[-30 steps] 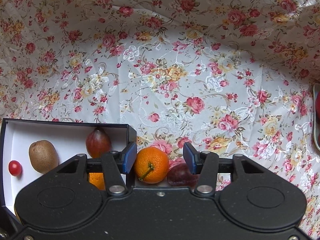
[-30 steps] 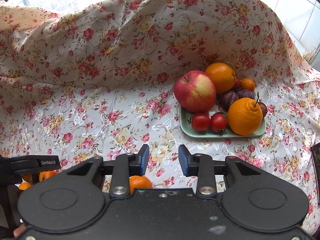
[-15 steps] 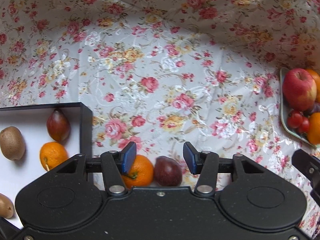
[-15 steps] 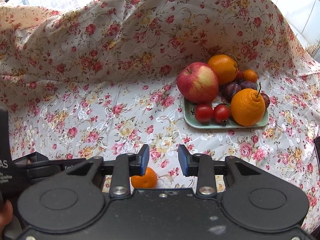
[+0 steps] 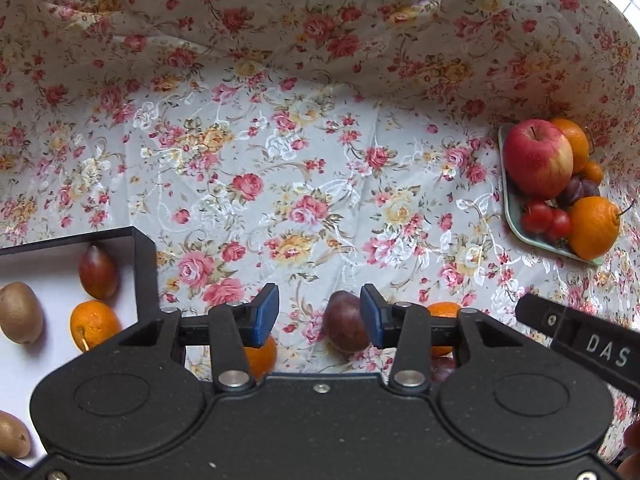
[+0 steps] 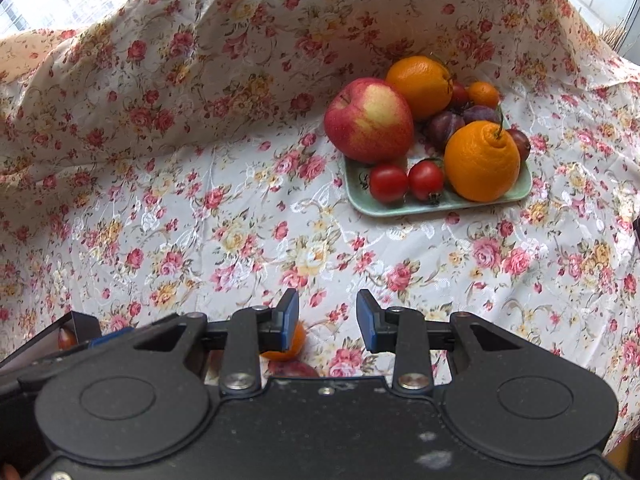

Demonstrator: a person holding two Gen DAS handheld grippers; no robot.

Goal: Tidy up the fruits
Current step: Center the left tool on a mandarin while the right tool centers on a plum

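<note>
My left gripper (image 5: 319, 312) is open, low over the floral cloth. A dark plum (image 5: 345, 326) lies just inside its right finger, and a small orange (image 5: 262, 354) peeks from under its left finger. Another orange (image 5: 442, 312) sits behind the right finger. At the left is a black-rimmed white box (image 5: 145, 256) holding a plum (image 5: 98, 270), an orange (image 5: 94, 324) and a kiwi (image 5: 20, 312). My right gripper (image 6: 327, 320) is open and holds nothing; an orange (image 6: 294, 344) lies below its left finger. A green plate (image 6: 404, 208) carries an apple (image 6: 368, 120), oranges, tomatoes and plums.
The floral cloth (image 6: 200, 220) covers the table and rises as a draped wall at the back. The other gripper's black body (image 5: 580, 344) enters the left wrist view at the lower right. A second kiwi (image 5: 12, 434) lies at the box's near end.
The left gripper has swung right, away from the box; the loose orange has slid from between its fingers to under the left one, and the plate has come into view. The right gripper has edged toward the plate.
</note>
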